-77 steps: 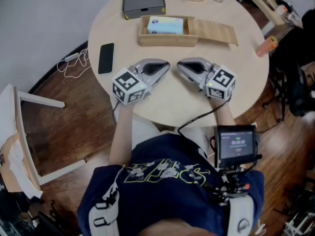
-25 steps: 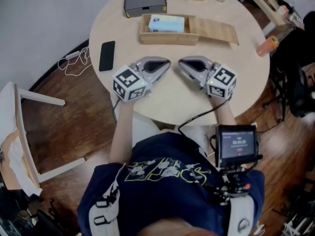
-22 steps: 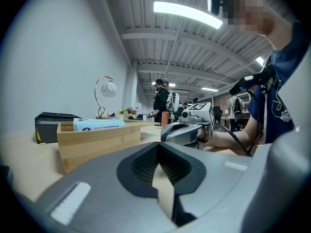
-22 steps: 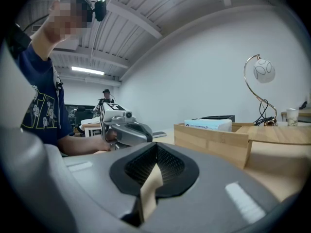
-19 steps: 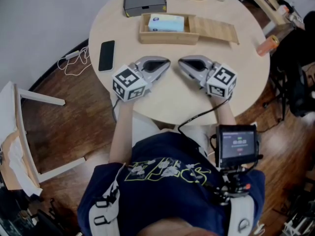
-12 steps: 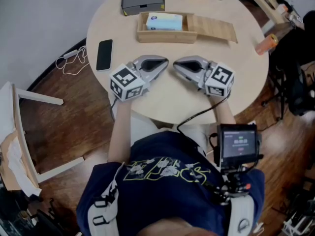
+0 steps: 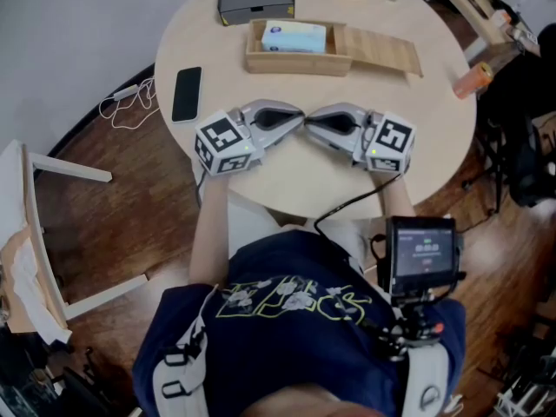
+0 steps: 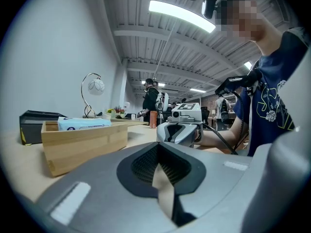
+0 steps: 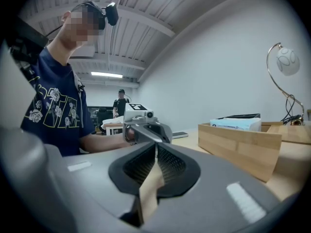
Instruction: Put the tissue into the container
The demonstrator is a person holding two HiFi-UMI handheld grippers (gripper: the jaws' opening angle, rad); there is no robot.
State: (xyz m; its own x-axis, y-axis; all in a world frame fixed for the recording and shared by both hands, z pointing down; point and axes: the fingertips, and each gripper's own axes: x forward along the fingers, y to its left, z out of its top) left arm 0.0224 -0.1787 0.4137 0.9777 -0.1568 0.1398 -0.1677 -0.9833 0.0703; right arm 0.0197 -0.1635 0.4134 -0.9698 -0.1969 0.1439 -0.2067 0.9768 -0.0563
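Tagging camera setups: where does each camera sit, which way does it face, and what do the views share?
Head view: on the head, steeply down at the table; forearms, torso, left tool and right tool show.
Left gripper view: on the left tool, facing the right tool and the person's torso.
Right gripper view: on the right tool, facing the left tool and torso.
Shared: all show the wooden container holding the tissue pack.

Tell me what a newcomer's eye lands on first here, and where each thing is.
First come the left gripper and the right gripper, both shut and empty, pointing tip to tip over the near middle of the round table. Behind them stands the open wooden container with a pale blue tissue pack lying in it. A flat wooden board lies against its right side.
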